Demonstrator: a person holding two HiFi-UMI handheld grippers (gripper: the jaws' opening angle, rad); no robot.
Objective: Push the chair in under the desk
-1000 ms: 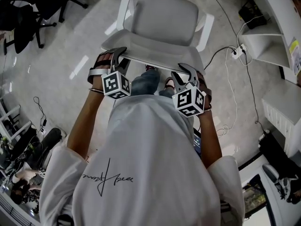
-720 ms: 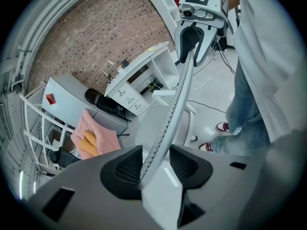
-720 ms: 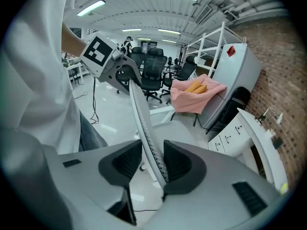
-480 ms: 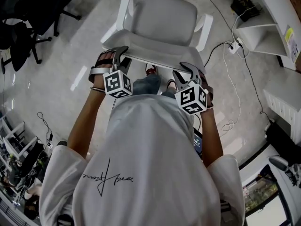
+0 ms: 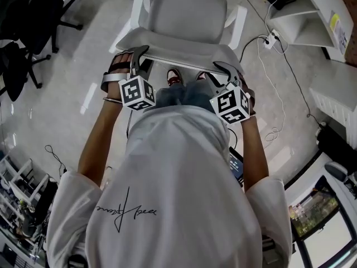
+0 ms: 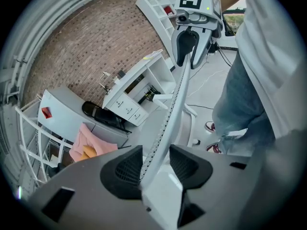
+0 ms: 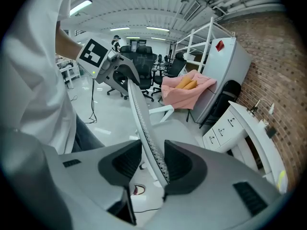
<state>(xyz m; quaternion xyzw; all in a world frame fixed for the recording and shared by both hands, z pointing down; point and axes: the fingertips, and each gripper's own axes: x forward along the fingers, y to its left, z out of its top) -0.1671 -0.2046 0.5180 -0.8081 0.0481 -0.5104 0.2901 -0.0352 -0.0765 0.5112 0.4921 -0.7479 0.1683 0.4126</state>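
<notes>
The white office chair (image 5: 187, 15) stands in front of me with its seat facing away, and its thin mesh backrest (image 5: 178, 52) is nearest to me. My left gripper (image 5: 139, 57) straddles the backrest's top edge at the left, my right gripper (image 5: 226, 71) at the right. In the left gripper view the backrest edge (image 6: 168, 114) runs between the left gripper's (image 6: 156, 164) pads with gaps showing. In the right gripper view the edge (image 7: 144, 123) leans against one pad of the right gripper (image 7: 152, 159), clear of the other. A white desk with drawers (image 6: 139, 85) stands by the brick wall.
White desk units (image 5: 312, 32) line the right side, with a power strip and cables (image 5: 270, 38) on the floor beside them. Black office chairs (image 5: 28, 15) stand at the left. A pink cloth (image 6: 88, 145) lies on a grey cabinet. My shoes (image 5: 174, 77) show under the backrest.
The chair and both grippers have moved forward together, higher in the head view. The floor and the desks at the right have slid past. The jaws hold the same place on the backrest.
</notes>
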